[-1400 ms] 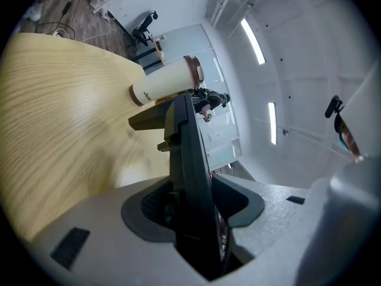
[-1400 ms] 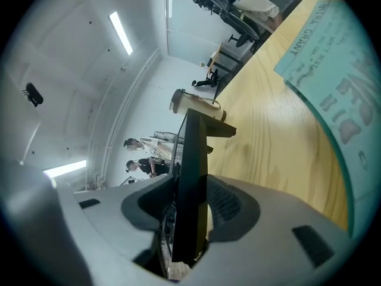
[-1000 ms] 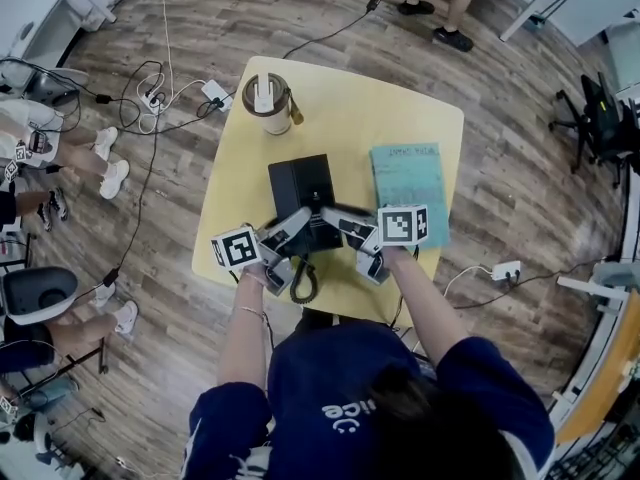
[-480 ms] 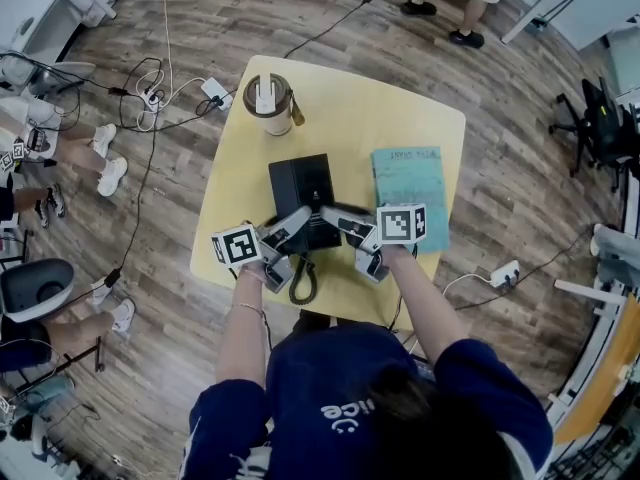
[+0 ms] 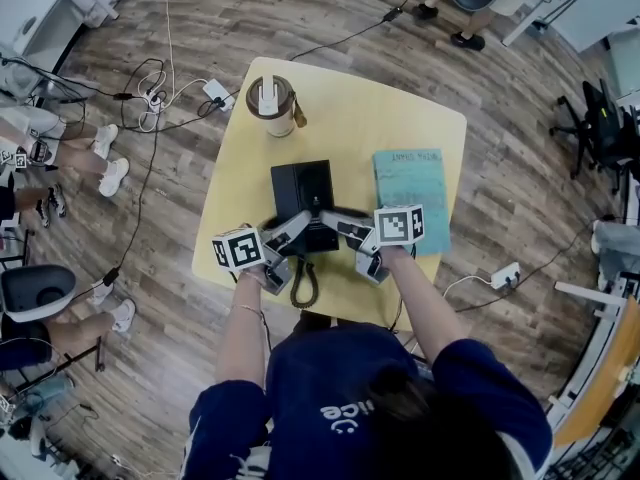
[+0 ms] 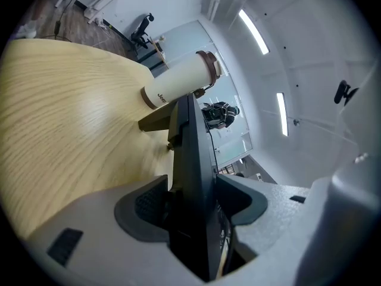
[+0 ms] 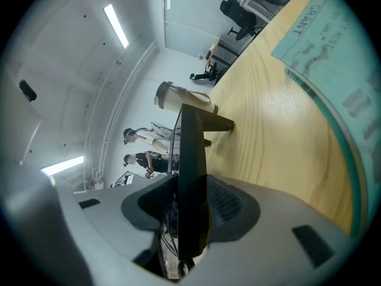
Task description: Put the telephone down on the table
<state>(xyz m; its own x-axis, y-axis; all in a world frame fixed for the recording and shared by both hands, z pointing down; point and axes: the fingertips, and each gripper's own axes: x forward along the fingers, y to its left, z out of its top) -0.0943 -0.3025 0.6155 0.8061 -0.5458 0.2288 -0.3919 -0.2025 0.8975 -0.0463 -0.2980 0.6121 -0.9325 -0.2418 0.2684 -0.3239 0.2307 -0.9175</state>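
The yellow table (image 5: 400,118) stands on a wood-plank floor (image 5: 250,18) strewn with cables (image 5: 150,88). The black telephone (image 5: 302,188) is at mid-table. My right claw (image 5: 345,226) clamps it, and my left claw (image 5: 293,226) has just been opening around its edge. A tumbler (image 5: 271,103) stands beyond, with a teal book (image 5: 408,193) to the right.

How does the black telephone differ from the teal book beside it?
The telephone is black, the book teal. The telephone is thicker, with a cord trailing toward the near edge; the book is thin and flat. Both are rectangular, side by side on the table.
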